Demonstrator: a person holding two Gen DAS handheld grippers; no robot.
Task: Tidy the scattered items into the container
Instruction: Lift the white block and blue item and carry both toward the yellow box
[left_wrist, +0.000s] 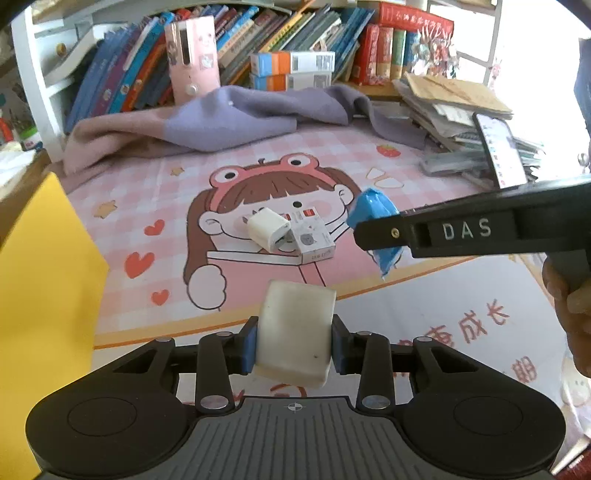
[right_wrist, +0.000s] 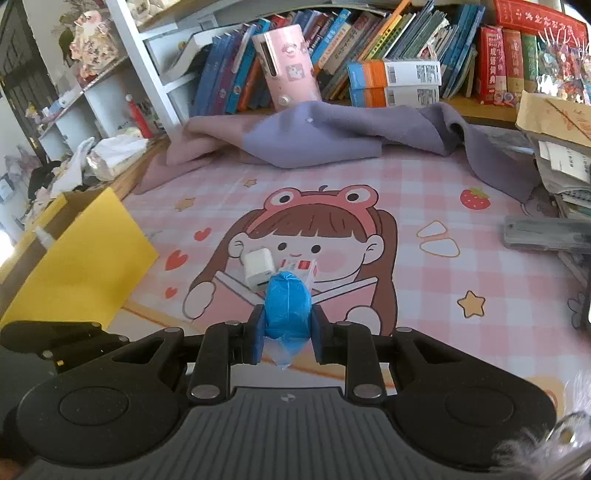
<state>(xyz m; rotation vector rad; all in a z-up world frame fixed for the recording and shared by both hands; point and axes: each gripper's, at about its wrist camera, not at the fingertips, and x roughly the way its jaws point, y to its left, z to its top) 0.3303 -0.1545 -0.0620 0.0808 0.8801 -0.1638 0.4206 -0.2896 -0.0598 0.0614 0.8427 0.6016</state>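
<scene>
Through the left wrist camera I see my left gripper (left_wrist: 293, 341) closed narrow on a white rectangular block (left_wrist: 295, 332), the blue pads (left_wrist: 250, 345) pressing its two sides; the block is lifted clear of the pink cartoon desk mat (left_wrist: 147, 206); further up the mat a white charger plug (left_wrist: 267, 229) leans on a small white carton (left_wrist: 314, 236), the two touching; the yellow container (left_wrist: 44, 280) fills the left edge; from the right my right gripper (left_wrist: 369, 230) reaches in side-on, its black arm lettered DAS, with a blue plastic bundle (left_wrist: 373, 210) pinched at its tip; a hand (left_wrist: 569, 306) shows at the right edge behind it.

Through the right wrist camera I see the right gripper (right_wrist: 288, 321) clamped tight on the same blue plastic bundle (right_wrist: 288, 306), the pads squeezing it on both sides and a loose tail of plastic hanging below; just beyond it the charger plug (right_wrist: 258, 269) and the carton (right_wrist: 306, 267) lie together on the mat (right_wrist: 406, 229); the yellow container (right_wrist: 85, 254) stands open at the left, near the mat's edge; part of the left gripper's black body (right_wrist: 62, 339) shows at lower left; a purple cloth (right_wrist: 325, 133) lies crumpled at the back.
</scene>
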